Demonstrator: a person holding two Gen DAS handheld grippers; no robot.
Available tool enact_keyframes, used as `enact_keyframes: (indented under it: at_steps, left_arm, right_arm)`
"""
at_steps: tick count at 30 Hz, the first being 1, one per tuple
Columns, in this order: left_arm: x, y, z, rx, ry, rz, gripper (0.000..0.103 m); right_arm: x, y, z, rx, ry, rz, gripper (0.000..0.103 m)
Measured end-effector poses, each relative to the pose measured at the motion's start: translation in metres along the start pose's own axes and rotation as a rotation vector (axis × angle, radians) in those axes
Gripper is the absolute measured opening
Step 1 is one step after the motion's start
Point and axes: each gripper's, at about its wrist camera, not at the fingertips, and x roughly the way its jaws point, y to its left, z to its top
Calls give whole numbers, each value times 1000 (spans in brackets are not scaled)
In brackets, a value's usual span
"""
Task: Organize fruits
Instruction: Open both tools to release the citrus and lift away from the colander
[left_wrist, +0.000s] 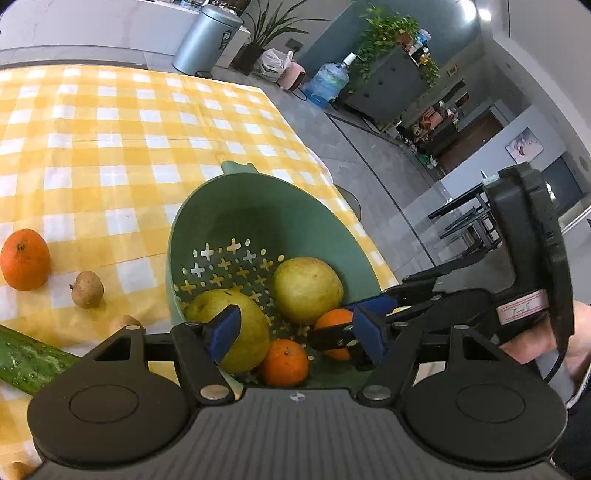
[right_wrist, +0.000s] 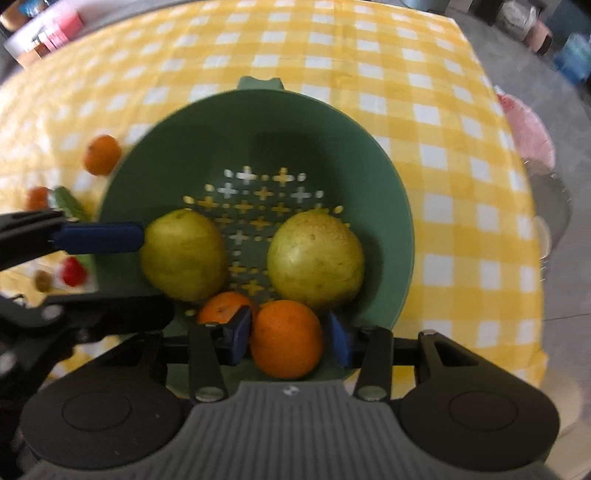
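A green colander (left_wrist: 258, 192) (right_wrist: 258, 110) stands on the yellow checked tablecloth. In it lie two yellow-green pears (left_wrist: 306, 288) (left_wrist: 247, 332) (right_wrist: 316, 258) (right_wrist: 184, 254) and one orange (left_wrist: 286, 363) (right_wrist: 223, 306). My right gripper (right_wrist: 288, 338) (left_wrist: 340, 326) points down over the colander's near side, shut on a second orange (right_wrist: 286, 338) (left_wrist: 330, 321). My left gripper (left_wrist: 297, 332) reaches in from the left with its jaws wide apart. Its blue pad (right_wrist: 99, 238) lies across the rim beside the left pear. Nothing is pressed between its pads.
On the cloth left of the colander lie an orange (left_wrist: 25, 258) (right_wrist: 101, 155), a small brown fruit (left_wrist: 86, 290), a cucumber (left_wrist: 29, 365) and a red item (right_wrist: 74, 271). The table edge (left_wrist: 332, 173) runs right of the colander, with floor beyond. A hand (left_wrist: 535, 343) holds the right gripper.
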Motion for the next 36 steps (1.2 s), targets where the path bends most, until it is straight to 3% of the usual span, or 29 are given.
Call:
enact_keyframes:
  at_steps: [3,5,8,14,18,22,27,33,36]
  left_arm:
    - [0,-1,-1,3,-2,-8,82]
    - [-1,0,0,-2,-9,-9,83]
    - [-5,0,0,-11,-14,4,86]
    - [-23,-6,0,-12,-45,22,88]
    - [-38,-14,0,-10,-66,57,88]
    - [-56,-24,-6,10,-79,89,88]
    - [-84,-26,-13,-17,-96,148,89]
    - [-126,-18,-28,-48,-149,248,89]
    - [-147,-10,-38,-81,-189,307,89]
  right_arm:
    - [2,2,0,0,23,12,46]
    - [-2,3,0,2,9,4,62]
    - [-16,0,-2,16,-21,1,64]
    - [-50,3,-11,38,-101,18,90]
    - [-56,13,-20,19,-99,23,95]
    - [-66,21,-30,44,-116,26,95]
    - [-84,30,-40,129,-183,85,95]
    - [-97,65,-49,137,-293,138,95]
    - [-101,86,-51,141,-343,177,89]
